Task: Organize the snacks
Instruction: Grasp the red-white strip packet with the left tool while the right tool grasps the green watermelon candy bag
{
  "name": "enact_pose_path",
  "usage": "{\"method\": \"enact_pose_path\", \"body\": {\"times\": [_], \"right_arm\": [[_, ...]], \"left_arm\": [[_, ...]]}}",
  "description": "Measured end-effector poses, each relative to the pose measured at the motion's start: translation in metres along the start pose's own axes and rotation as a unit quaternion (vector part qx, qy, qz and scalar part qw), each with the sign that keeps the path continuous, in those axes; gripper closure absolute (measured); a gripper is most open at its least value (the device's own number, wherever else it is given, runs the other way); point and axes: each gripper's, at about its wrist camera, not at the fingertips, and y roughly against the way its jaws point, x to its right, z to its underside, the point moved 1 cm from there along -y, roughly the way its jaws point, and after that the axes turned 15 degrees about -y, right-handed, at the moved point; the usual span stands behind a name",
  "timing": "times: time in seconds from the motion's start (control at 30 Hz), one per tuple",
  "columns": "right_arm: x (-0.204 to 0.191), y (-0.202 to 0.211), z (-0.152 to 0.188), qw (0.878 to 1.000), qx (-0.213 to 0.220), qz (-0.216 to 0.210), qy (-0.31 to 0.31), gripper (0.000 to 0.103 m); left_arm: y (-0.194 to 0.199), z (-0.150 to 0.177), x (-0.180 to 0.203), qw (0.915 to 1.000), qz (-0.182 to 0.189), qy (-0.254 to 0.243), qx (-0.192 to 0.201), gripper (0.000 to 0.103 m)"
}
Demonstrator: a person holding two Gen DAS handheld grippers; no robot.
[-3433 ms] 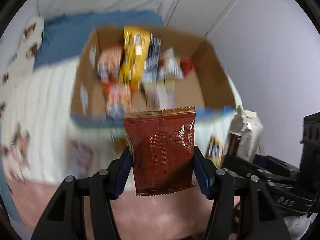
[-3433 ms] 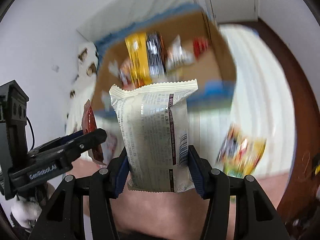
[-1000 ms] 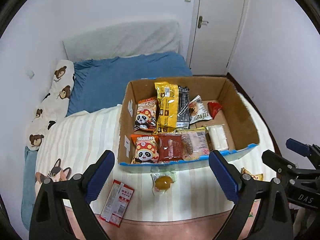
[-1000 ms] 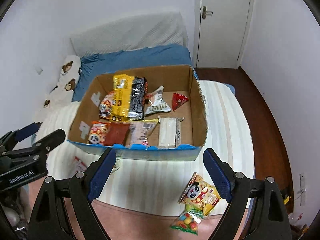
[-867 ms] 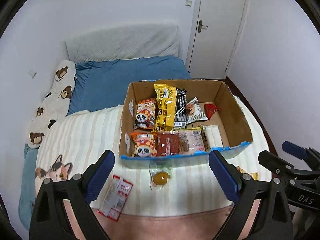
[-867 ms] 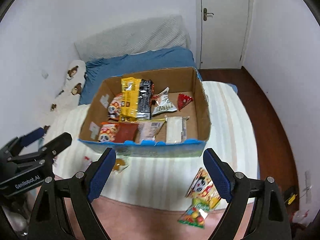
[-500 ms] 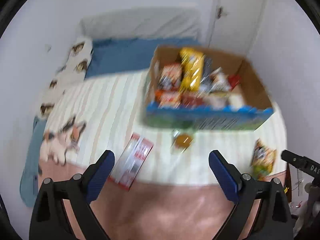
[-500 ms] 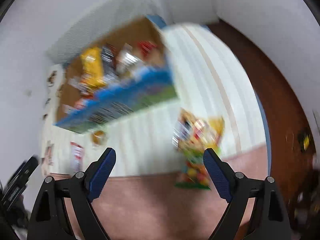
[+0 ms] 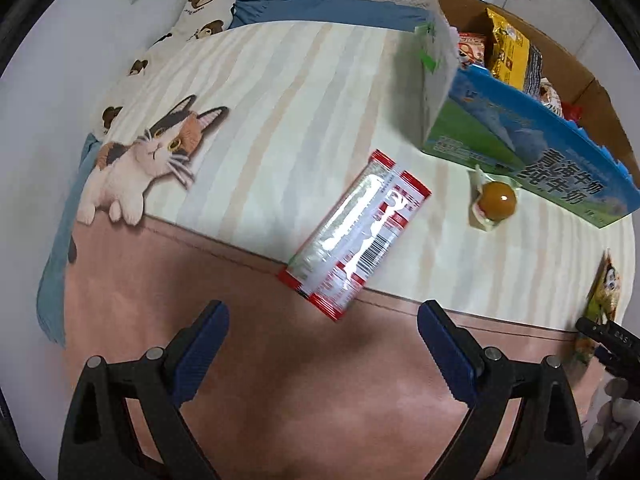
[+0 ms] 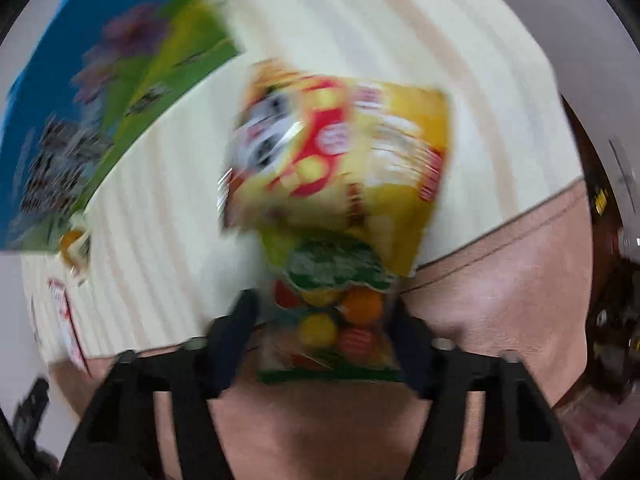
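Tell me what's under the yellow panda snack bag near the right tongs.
The fruit-candy packet sticks out from beneath the yellow panda bag; its upper end is covered, and anything else underneath is hidden.

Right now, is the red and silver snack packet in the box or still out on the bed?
Out. The red and silver packet lies flat on the striped blanket, apart from the cardboard box, ahead of the open left tool.

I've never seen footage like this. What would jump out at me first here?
Probably the calico cat picture on the striped bedspread, at the left in the left wrist view, and the red-and-silver snack packet lying ahead of the open left gripper. In the blurred right wrist view, a candy bag sits between the right gripper fingers, below a yellow panda snack bag.
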Motion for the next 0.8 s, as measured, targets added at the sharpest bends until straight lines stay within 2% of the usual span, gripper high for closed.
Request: {"method": "enact_pose_path", "body": {"times": [0.07,0.17,0.3,0.33,0.4,0.47,0.5,0.53,0.57,0.6,0.67,0.7,0.77,0.8], "right_arm": [[-0.014,-0.002,0.015,0.999,-0.012,-0.003,0.031,0.047],[-0.032,-0.007,0.038,0.997,-0.029,-0.007,0.071,0.047],[-0.046,-0.02,0.064,0.992,-0.065,-0.006,0.104,0.045],[-0.047,-0.022,0.067,0.992,-0.071,-0.007,0.102,0.043],[-0.046,-0.026,0.069,0.992,-0.083,-0.023,0.093,0.023],[-0.041,-0.029,0.068,0.992,-0.087,-0.033,0.08,0.019],[-0.039,-0.03,0.067,0.993,-0.087,-0.035,0.074,0.019],[-0.037,-0.03,0.064,0.993,-0.087,-0.036,0.07,0.019],[-0.035,-0.031,0.064,0.994,-0.086,-0.036,0.064,0.019],[-0.033,-0.031,0.058,0.994,-0.085,-0.035,0.063,0.019],[-0.037,-0.028,0.057,0.995,-0.072,-0.027,0.071,0.023],[-0.04,-0.029,0.059,0.995,-0.061,-0.018,0.079,0.034],[-0.051,-0.03,0.065,0.994,-0.044,0.003,0.098,0.046],[-0.053,-0.031,0.069,0.994,-0.041,0.004,0.106,0.048]], "left_arm": [[-0.008,-0.009,0.0,0.9999,0.001,-0.015,-0.006,0.007],[-0.028,-0.029,0.008,0.9978,-0.006,-0.063,-0.021,0.007],[-0.068,-0.052,0.029,0.9892,-0.008,-0.129,-0.068,0.007],[-0.08,-0.054,0.034,0.9864,0.0,-0.141,-0.085,0.007],[-0.098,-0.056,0.039,0.9823,0.022,-0.148,-0.113,0.007],[-0.1,-0.055,0.041,0.9832,0.022,-0.146,-0.108,0.007],[-0.097,-0.054,0.042,0.984,0.025,-0.144,-0.102,0.009],[-0.093,-0.053,0.043,0.985,0.026,-0.142,-0.094,0.02],[-0.087,-0.049,0.045,0.9862,0.029,-0.137,-0.088,0.037],[-0.084,-0.046,0.046,0.9867,0.033,-0.132,-0.088,0.044],[-0.077,-0.036,0.049,0.9878,0.038,-0.12,-0.092,0.047],[-0.074,-0.029,0.051,0.9883,0.048,-0.11,-0.094,0.048],[-0.07,-0.014,0.054,0.9894,0.058,-0.087,-0.101,0.048],[-0.068,-0.004,0.055,0.9896,0.064,-0.075,-0.105,0.048]]}}
